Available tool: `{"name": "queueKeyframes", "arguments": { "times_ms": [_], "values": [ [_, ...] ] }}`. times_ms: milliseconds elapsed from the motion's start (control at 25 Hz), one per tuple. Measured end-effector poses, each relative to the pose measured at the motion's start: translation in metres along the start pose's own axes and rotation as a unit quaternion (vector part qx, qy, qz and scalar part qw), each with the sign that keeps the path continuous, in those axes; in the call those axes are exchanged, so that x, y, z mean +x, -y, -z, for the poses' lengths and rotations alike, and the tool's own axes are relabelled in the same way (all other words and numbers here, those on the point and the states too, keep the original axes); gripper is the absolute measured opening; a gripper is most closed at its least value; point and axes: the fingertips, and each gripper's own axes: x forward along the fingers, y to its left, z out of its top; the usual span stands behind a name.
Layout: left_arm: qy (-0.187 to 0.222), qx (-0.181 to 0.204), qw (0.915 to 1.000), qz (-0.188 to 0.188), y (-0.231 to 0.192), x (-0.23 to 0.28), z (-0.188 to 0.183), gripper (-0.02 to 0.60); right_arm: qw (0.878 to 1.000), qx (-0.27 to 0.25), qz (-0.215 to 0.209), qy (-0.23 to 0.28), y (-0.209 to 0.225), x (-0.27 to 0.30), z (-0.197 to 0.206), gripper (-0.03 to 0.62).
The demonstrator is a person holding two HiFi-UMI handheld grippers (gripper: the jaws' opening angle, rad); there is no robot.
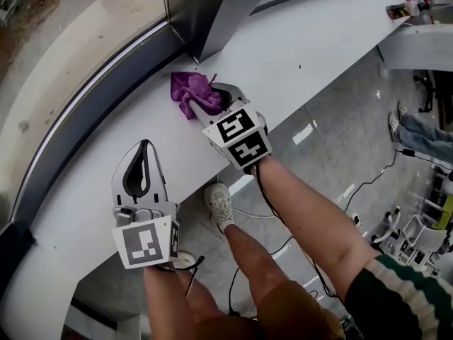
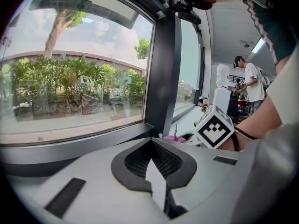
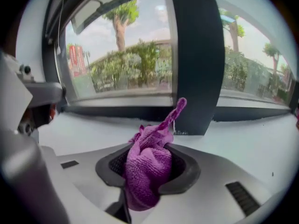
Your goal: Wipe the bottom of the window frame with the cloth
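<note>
Gripping the purple cloth (image 1: pixel 187 91), the right gripper (image 1: pixel 214 102) has its jaws clamped on it and holds it bunched on the white sill (image 1: pixel 304 41), just beside the bottom of the dark window frame (image 1: pixel 106 83). The left gripper (image 1: pixel 146 147) is over the sill, apart from the cloth, its jaws together on nothing.

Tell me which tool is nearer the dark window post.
Right. The right tool, shut on the purple cloth, sits just in front of the dark window post. The left tool, shut and empty, is farther along the white sill, well clear of the post.
</note>
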Motion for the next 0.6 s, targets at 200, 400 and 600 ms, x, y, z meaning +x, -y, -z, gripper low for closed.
{"name": "queueKeyframes", "arguments": {
  "times_ms": [200, 400, 600],
  "values": [
    [0.000, 0.001, 1.0000, -0.004, 0.006, 0.000, -0.001, 0.008, 0.996, 0.006, -0.020, 0.087, -0.001, -0.042, -0.038, 0.147],
    [0.009, -0.011, 0.9996, -0.023, -0.020, -0.028, -0.001, 0.008, 0.995, -0.026, -0.032, 0.087, -0.041, -0.049, -0.050, 0.147],
    [0.015, -0.024, 0.9994, -0.022, -0.040, -0.066, 0.004, 0.008, 0.996, -0.046, -0.009, 0.076, -0.057, -0.051, -0.042, 0.147]
  ]
}}
